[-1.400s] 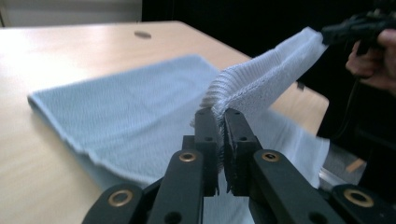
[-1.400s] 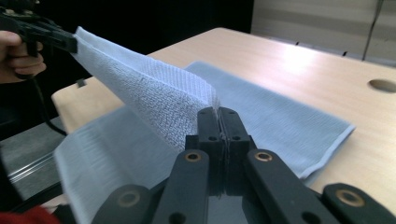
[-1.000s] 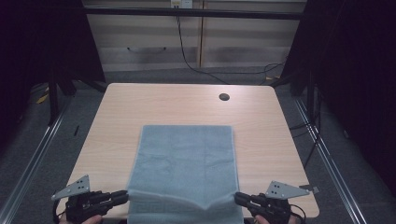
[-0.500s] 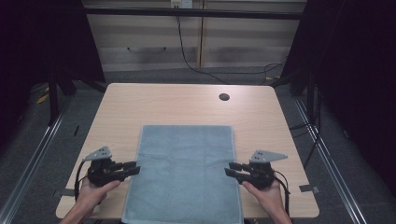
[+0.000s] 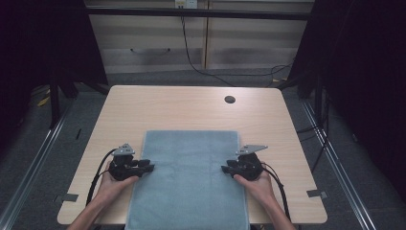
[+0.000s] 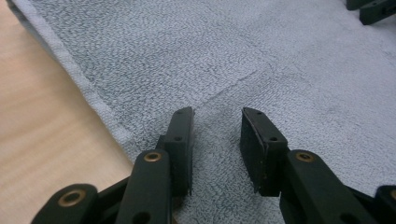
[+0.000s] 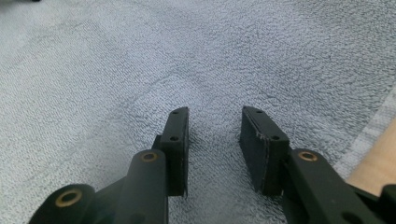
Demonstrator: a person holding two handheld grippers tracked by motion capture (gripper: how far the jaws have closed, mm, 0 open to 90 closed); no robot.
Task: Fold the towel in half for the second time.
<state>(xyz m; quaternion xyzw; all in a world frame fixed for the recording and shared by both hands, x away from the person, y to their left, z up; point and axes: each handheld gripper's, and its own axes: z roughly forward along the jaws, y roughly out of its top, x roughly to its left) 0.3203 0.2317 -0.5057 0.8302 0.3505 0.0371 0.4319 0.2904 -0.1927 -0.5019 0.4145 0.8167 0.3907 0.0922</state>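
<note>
Two claws work one blue-grey towel (image 5: 187, 178) in the high view: it lies flat on the worktop (image 5: 182, 108), its near end reaching the near edge, with the left claw (image 5: 147, 167) over its left border and the right claw (image 5: 226, 168) over its right border, about midway along. In the left gripper view the left claw (image 6: 217, 126) stands apart, jaws just opened, nothing between the pads, the terry pile below and the hemmed edge (image 6: 88, 91) beside it. In the right gripper view the right claw (image 7: 215, 123) is likewise apart, just opened and empty, over the towel (image 7: 140, 70). Judgement: the cloth is soft, light and limp; it will sag and crease when lifted. Best hold is a pinch at the hemmed side edges or corners.
</note>
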